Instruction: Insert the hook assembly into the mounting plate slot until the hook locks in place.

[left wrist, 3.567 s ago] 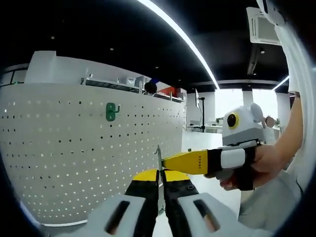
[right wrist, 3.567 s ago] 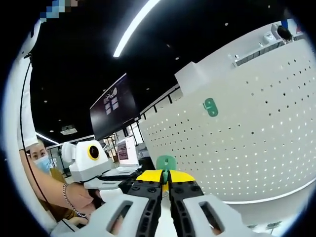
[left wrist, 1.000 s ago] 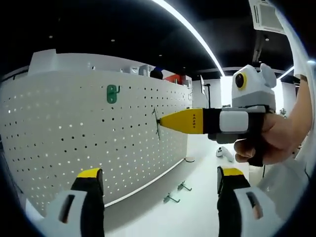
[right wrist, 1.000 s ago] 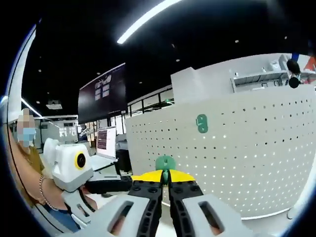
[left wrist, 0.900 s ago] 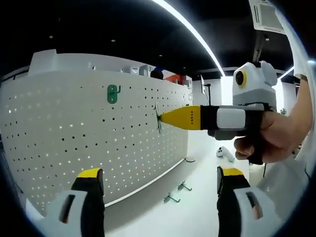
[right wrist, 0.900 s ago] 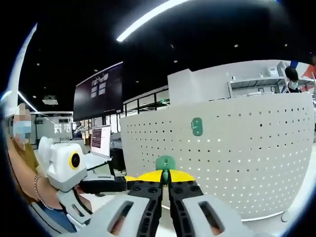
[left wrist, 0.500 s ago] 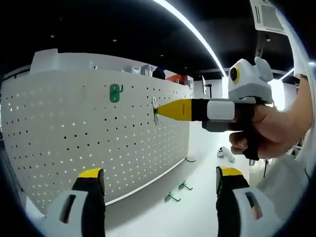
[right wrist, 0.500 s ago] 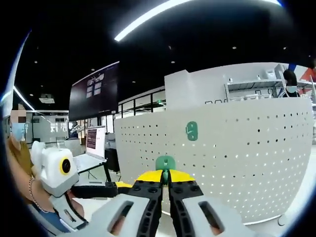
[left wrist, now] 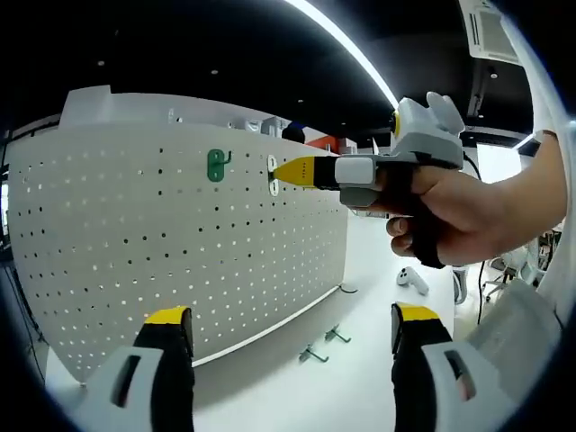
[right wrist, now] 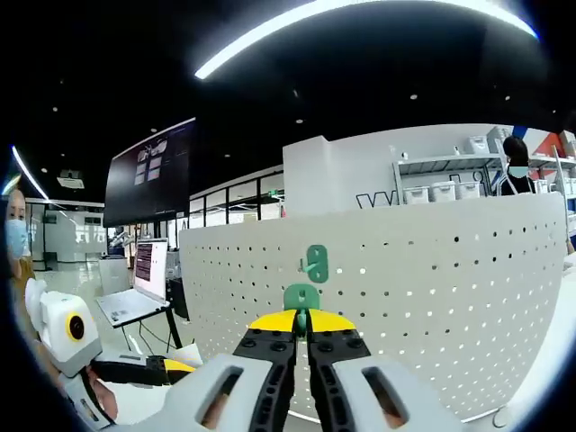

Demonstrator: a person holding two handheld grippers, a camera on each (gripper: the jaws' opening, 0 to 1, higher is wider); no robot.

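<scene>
Right gripper (right wrist: 301, 335), fingers clenched on a green hook (right wrist: 301, 297), at the pegboard (left wrist: 135, 252) beside a mounted hook (left wrist: 217, 165); left gripper (left wrist: 286, 326) spread, idle; best seated by aligning with holes and pressing squarely.

Matt perforated metal pegboard (left wrist: 180, 252), plastic hook (right wrist: 301, 297)

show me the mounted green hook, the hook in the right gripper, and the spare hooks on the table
mounted green hook (left wrist: 217, 166), left gripper view, its backplate
held green hook (right wrist: 301, 296), right gripper view, plate above the tips
spare hooks (left wrist: 314, 357), left gripper view, nearer one
</scene>
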